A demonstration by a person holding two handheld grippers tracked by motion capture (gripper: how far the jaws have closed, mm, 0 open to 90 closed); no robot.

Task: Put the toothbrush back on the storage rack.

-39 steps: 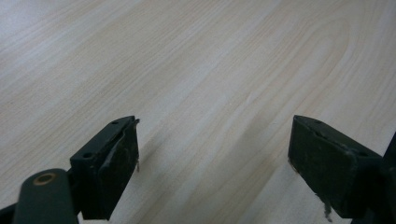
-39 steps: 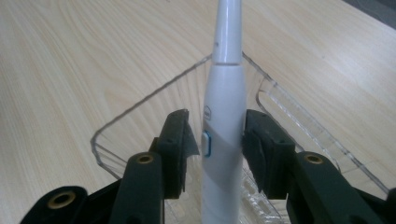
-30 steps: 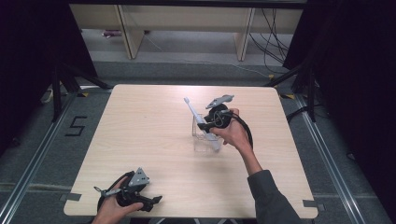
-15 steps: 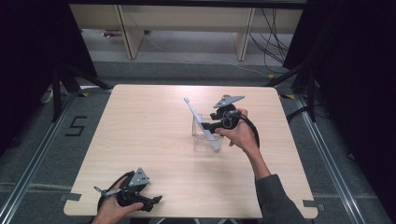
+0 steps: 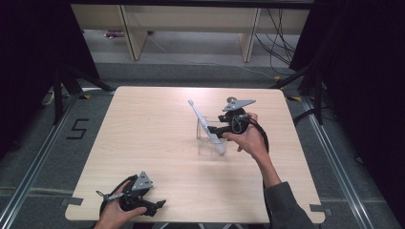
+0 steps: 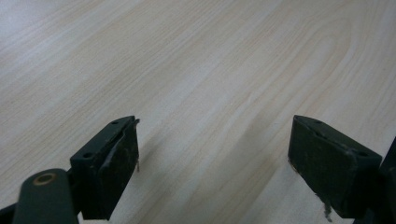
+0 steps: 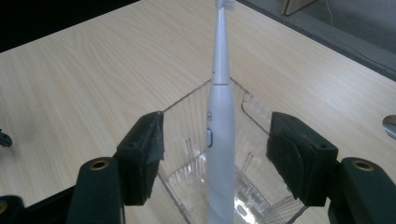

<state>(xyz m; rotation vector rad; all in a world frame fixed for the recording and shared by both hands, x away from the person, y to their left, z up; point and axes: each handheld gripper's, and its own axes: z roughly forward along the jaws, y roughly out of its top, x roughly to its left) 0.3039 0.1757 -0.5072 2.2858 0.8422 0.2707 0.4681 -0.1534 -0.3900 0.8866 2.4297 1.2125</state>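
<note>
Right gripper (image 5: 216,130) drawn back slightly since earlier frame, jaws just opened off electric toothbrush (image 7: 219,121), now leaning in clear container (image 5: 210,141) right of tabletop centre. Withdrawal best kept straight, handle untouched. Left gripper (image 6: 212,163) spread, empty, at near edge.

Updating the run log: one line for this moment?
toothbrush: leaning in clear box | right gripper: just opened, released | left gripper: open, idle on table

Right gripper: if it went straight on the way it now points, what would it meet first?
Probably the white electric toothbrush leaning in the clear container; it stands between the right gripper's open jaws, untouched.
</note>
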